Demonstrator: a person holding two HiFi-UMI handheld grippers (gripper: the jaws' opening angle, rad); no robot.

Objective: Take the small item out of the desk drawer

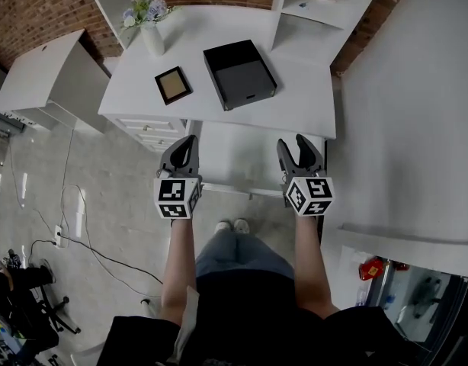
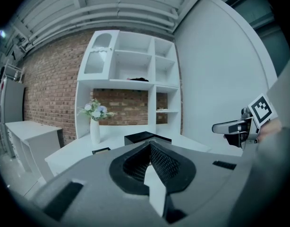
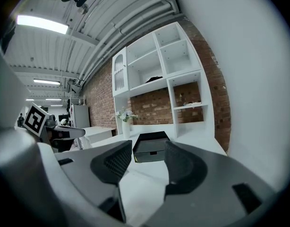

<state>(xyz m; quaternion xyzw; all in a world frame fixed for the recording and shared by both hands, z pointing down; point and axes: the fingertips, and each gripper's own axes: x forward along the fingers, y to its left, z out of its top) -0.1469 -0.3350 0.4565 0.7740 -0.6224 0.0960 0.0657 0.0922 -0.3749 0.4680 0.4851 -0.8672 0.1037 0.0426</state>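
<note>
A black desk drawer box stands on the white desk, its drawer front closed and facing me. No small item shows. My left gripper hovers over the desk's near edge, left of the box, its jaws shut with nothing between them. My right gripper hovers level with it on the right, jaws open and empty. In the left gripper view the box lies beyond the closed left gripper. In the right gripper view the box sits straight ahead between the parted fingers of the right gripper.
A white vase of flowers and a small picture frame stand left of the box. A white shelf unit rises at the desk's back right. A white cabinet stands to the left, cables lie on the floor, and a wall runs along the right.
</note>
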